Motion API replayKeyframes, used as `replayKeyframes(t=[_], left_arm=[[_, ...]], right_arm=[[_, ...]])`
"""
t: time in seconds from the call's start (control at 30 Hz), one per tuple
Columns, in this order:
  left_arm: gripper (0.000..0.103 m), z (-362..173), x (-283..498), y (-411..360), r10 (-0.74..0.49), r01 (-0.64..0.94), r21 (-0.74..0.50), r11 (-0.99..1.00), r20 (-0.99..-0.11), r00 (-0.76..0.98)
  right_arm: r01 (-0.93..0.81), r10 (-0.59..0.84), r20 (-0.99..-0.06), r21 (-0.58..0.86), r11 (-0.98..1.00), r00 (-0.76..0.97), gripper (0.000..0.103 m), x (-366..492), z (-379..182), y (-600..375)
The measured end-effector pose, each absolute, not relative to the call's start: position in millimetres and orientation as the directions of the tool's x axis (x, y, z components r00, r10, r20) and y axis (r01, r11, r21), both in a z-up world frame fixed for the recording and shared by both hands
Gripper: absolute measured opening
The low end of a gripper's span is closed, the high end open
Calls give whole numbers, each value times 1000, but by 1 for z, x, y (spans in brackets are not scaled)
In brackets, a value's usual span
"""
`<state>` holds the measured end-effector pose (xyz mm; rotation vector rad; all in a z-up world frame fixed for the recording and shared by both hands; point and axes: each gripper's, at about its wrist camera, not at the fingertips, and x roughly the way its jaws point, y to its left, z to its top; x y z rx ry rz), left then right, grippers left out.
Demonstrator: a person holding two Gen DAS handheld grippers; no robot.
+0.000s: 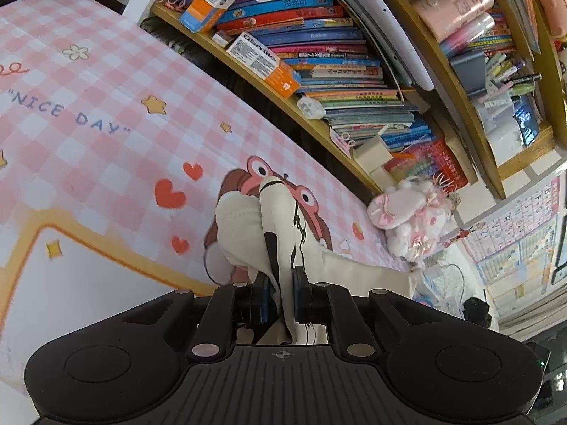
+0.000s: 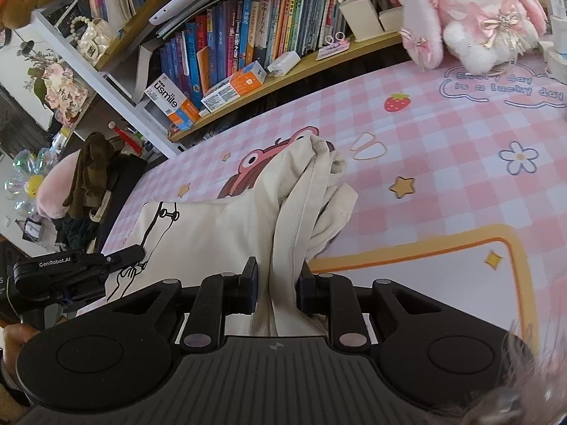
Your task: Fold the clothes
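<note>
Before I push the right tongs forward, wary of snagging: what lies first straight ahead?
The bunched cream garment the right tongs already grip, lying on the pink mat; beyond it the bookshelf, though depth is unclear.

Black ribbed claw bodies, silver screws, "GenRobot.AI" marking

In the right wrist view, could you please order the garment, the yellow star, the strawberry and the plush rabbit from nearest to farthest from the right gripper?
1. Garment, clamped in the right gripper.
2. Yellow star, right on the mat.
3. Strawberry, farther back.
4. Plush rabbit, far right corner.
</note>
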<state>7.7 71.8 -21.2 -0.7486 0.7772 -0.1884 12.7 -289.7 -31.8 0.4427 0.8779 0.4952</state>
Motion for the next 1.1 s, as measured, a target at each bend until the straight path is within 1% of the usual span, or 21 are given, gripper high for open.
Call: replayKeyframes(t=[0.33,0.5,0.67,0.8,1.1], left_arm=[[11,-13,49,117,-452,-48,-684,728,-531,717],[11,-8,81,135,-466,-15,-706,708,-483,742],[11,-10,121,144,-465,-3,-712,702,-462,755],[11,-16,150,146,-465,-7,-721,693,-454,760],[11,-27,204,144,-458,-19,-715,699,-469,755]], right_arm=[[-228,570,-597,551,803,565,19,39,-19,-249],[-236,568,-581,548,803,583,19,65,-12,-234],[-237,574,-557,563,792,600,19,102,-6,-226],[-238,573,-549,563,792,609,18,135,-3,-221],[-244,567,-550,551,798,613,18,198,-6,-218]])
